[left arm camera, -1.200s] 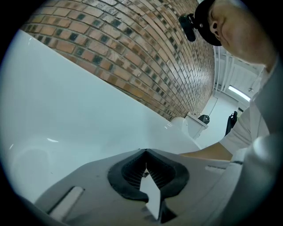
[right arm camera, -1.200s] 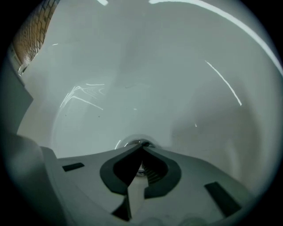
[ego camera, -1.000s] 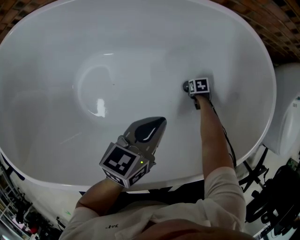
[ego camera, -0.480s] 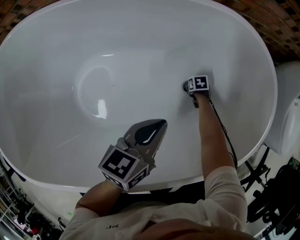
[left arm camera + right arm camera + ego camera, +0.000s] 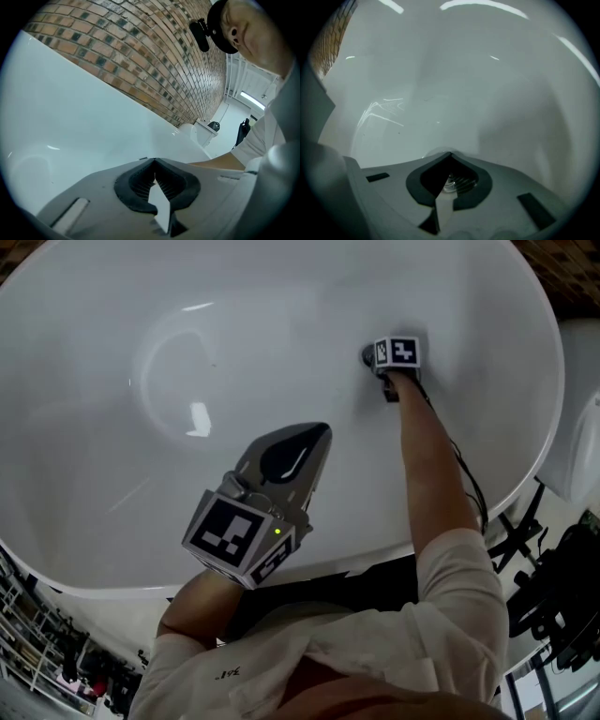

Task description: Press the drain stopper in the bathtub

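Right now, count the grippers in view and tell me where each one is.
2. The left gripper hangs over the near side of the bathtub; the right gripper is down at the drain stopper.

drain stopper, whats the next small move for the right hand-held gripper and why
Probably push the right hand-held gripper straight down a touch. Its jaws are closed, tips together, right over the drain stopper at the bottom of the bathtub, and I can't tell whether the stopper is pressed in yet. The left hand-held gripper, shut and empty, isn't needed.
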Tool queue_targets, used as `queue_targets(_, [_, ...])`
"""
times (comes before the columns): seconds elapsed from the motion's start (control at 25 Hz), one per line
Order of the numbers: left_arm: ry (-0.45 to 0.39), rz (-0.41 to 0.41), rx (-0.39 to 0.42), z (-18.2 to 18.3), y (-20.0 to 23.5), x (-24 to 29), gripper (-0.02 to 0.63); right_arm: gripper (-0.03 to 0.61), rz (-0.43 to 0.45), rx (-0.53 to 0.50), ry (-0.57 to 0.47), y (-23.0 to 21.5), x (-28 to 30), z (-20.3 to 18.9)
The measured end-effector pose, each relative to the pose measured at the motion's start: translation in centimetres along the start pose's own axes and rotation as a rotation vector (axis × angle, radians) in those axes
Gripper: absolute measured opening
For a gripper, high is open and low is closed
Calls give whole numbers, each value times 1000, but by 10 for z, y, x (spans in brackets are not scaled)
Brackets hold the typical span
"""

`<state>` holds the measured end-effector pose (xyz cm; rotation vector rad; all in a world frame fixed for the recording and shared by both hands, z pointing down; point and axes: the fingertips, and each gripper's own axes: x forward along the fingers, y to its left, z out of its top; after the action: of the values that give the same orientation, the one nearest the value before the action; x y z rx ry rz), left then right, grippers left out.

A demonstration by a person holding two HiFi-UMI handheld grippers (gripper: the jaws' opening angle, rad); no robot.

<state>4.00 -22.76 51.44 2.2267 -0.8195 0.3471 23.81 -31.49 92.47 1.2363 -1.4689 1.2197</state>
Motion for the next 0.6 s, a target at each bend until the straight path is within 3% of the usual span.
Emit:
queue_targets(0.2, [11,-2,2,-5,-2,-2,6,14,99,129,-61,2,0,2])
queue_targets(0.4, [12,-7,6,-6,-1,-2,6,12,132,121,-43,9,0,-3])
queue_targets(0.6, [-16,-11,19,0,0,0,6,14,102,124,-12,12,-2,1])
